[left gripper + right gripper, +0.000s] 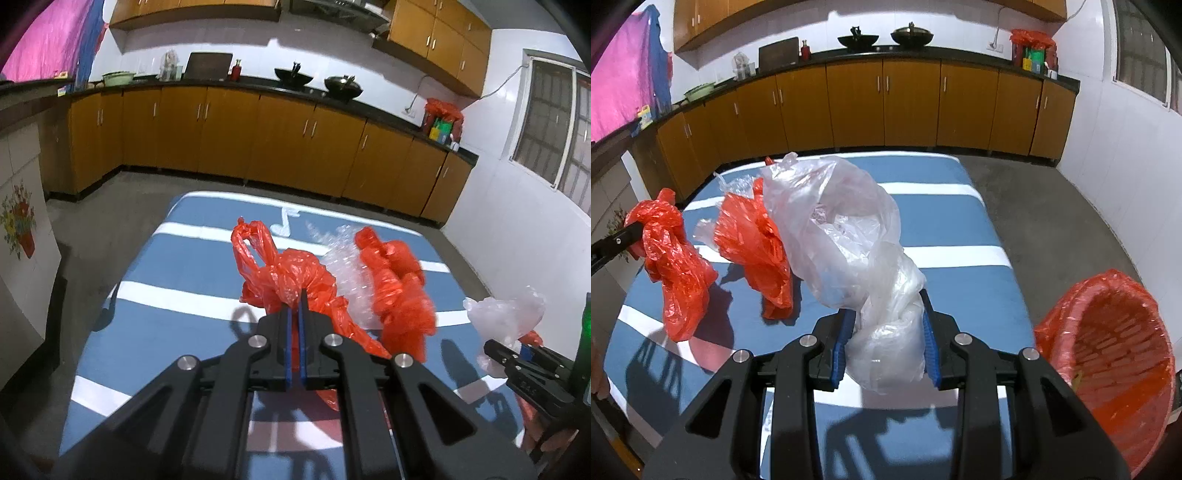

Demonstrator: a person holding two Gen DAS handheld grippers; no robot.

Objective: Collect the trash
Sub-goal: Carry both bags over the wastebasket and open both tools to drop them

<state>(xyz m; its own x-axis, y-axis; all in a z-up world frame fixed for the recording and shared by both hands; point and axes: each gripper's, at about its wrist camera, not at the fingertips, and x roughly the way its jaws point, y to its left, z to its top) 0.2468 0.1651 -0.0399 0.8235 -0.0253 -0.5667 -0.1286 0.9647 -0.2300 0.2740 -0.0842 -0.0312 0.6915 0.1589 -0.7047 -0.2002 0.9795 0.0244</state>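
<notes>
My left gripper [295,297] is shut on a crumpled red plastic bag [284,269], which hangs lifted above the blue striped table [177,266]. The right wrist view shows that same red bag [674,266] dangling from the left gripper [633,230] at the far left. My right gripper [886,308] is shut on a bunched clear plastic bag [846,236], held off the table. The left wrist view shows this right gripper [496,349] low at the right with the clear bag [506,310]. A second red bag [397,291] [753,240] lies on the table beside clear bubble wrap [341,266].
A basket bin lined with a red bag [1108,354] stands open off the table's right edge. Wooden cabinets [229,133] with a dark counter run along the far wall. Grey floor [1045,229] surrounds the table. A white cupboard with a flower picture [22,229] stands at the left.
</notes>
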